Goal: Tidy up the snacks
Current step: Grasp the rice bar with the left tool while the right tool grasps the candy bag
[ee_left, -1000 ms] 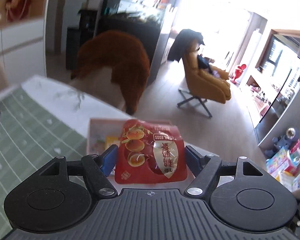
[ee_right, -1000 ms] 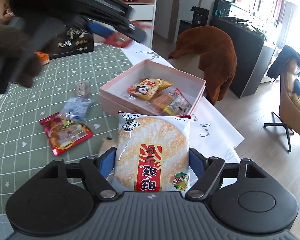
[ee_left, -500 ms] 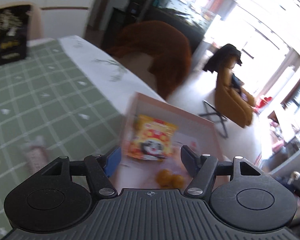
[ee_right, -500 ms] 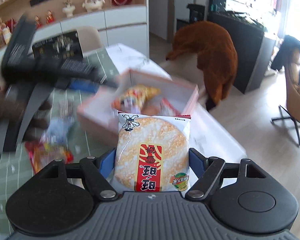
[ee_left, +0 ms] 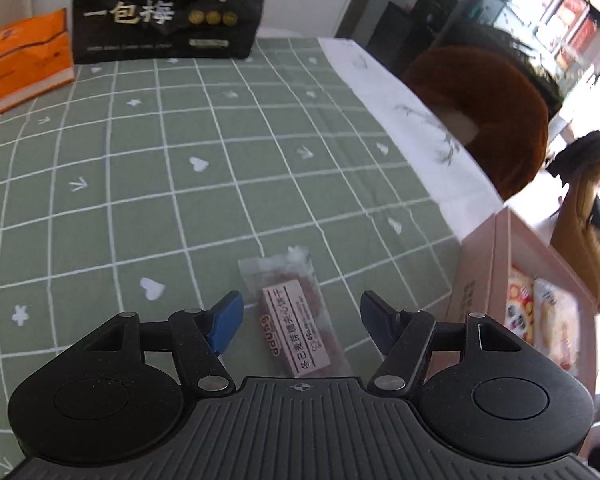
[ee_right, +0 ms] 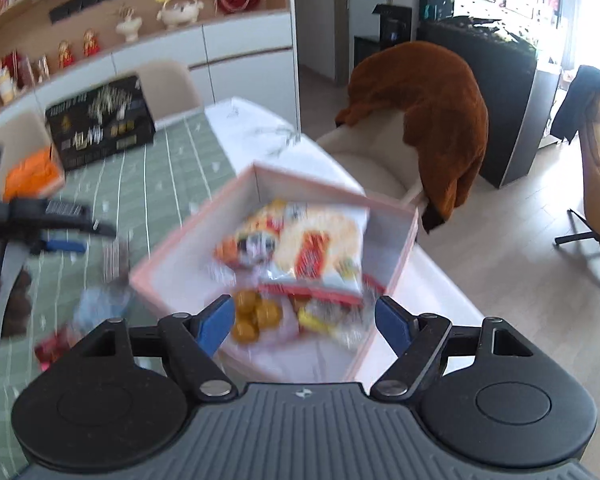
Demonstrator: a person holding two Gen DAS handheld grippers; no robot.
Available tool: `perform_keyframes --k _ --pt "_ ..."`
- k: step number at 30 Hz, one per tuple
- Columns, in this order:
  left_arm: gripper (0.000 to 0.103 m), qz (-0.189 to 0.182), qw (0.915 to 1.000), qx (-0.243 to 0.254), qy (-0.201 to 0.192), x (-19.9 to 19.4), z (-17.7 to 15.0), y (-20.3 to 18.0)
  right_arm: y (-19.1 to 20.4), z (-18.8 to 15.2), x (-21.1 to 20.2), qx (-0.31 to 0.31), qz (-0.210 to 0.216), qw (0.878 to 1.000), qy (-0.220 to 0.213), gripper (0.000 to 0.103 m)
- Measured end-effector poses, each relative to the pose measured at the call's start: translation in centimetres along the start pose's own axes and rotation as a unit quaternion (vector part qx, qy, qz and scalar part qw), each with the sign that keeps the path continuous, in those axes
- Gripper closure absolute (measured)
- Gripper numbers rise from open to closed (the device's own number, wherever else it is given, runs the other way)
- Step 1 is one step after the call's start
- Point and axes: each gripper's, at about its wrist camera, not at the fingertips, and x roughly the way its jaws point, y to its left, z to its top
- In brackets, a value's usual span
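On the green checked desk, at the far left edge, lay an orange packet, and just right of it stood a black bag with gold print. Nearer to me, my left claw hung wide and held nothing, its blue fingertips set either side of a clear-wrapped snack bar that lay flat on the cloth between them, apart from both. To the right of the bar stood the pink box near the desk's white edge, with packets showing inside it. My right claw was also spread wide and empty, poised above the near end of that box. Inside lay a yellow packet with a cartoon face toward the left, a rice cracker pack partly over it to the right, and a cluster of orange-brown round snacks at the near side; blur hid finer detail. Beyond the desk on the right, a brown plush throw draped a chair.
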Motion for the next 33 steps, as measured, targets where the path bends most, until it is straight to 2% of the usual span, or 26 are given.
perform_keyframes --k 3,4,6,7,9,12,13,14,17,19,21,24,26,30,31,33 --pt "0.035 0.035 0.999 0.027 0.006 1.6 0.0 -1.1 0.7 -2.2 -0.2 -0.029 -0.007 0.999 0.017 0.025" --pt "0.038 0.041 0.9984 0.039 -0.001 1.7 0.0 -1.4 1.0 -2.7 -0.4 -0.039 -0.008 0.999 0.021 0.025" --pt "0.051 0.055 0.9962 0.067 -0.006 1.9 -0.2 -2.0 1.7 -3.5 -0.7 -0.058 -0.006 0.998 0.025 0.025" --pt "0.055 0.054 0.9954 0.079 -0.008 1.8 -0.4 -2.1 2.2 -3.9 -0.9 -0.066 -0.005 0.998 0.025 0.025" --pt "0.056 0.037 0.995 0.092 -0.007 1.1 -1.2 -1.7 3.0 -4.4 -1.2 -0.075 -0.003 0.997 0.026 0.025" --pt "0.06 0.007 0.9961 0.087 -0.003 -0.6 -2.5 -0.1 3.9 -4.6 -1.2 -0.075 0.007 0.997 0.031 0.025" --pt "0.073 -0.002 0.9966 0.083 -0.004 -1.3 -3.0 0.5 4.2 -4.6 -1.1 -0.074 0.013 0.997 0.033 0.025" --pt "0.096 -0.007 0.9968 0.08 -0.005 -2.0 -3.4 1.3 4.7 -4.6 -1.0 -0.073 0.018 0.997 0.035 0.025" --pt "0.093 -0.023 0.9969 0.075 -0.007 -4.4 -4.8 3.5 6.4 -4.1 -0.7 -0.067 0.04 0.996 0.039 0.025" --pt "0.093 -0.026 0.9966 0.078 -0.006 -5.9 -5.7 4.8 7.9 -3.6 -0.1 -0.055 0.071 0.995 0.049 0.025" --pt "0.093 -0.031 0.9965 0.078 -0.003 -7.2 -6.7 6.1 9.7 -3.0 1.0 -0.048 0.105 0.991 0.067 0.025" --pt "0.092 -0.046 0.9968 0.066 0.004 -8.9 -8.3 8.0 12.9 -2.2 3.3 -0.055 0.125 0.987 0.086 0.025" --pt "0.086 -0.058 0.9968 0.053 0.012 -9.7 -9.3 9.1 14.8 -1.5 5.2 -0.05 0.126 0.985 0.102 0.025" --pt "0.085 -0.079 0.9961 0.026 0.031 -10.6 -11.0 10.6 17.7 -0.6 9.4 -0.024 0.107 0.984 0.137 0.025" --pt "0.085 -0.083 0.9957 0.023 0.034 -10.8 -11.4 10.8 18.1 -0.6 10.4 -0.016 0.096 0.984 0.147 0.022" --pt "0.085 -0.092 0.9949 0.021 0.037 -11.1 -11.8 10.9 18.5 -0.4 10.9 -0.007 0.08 0.987 0.135 0.023"
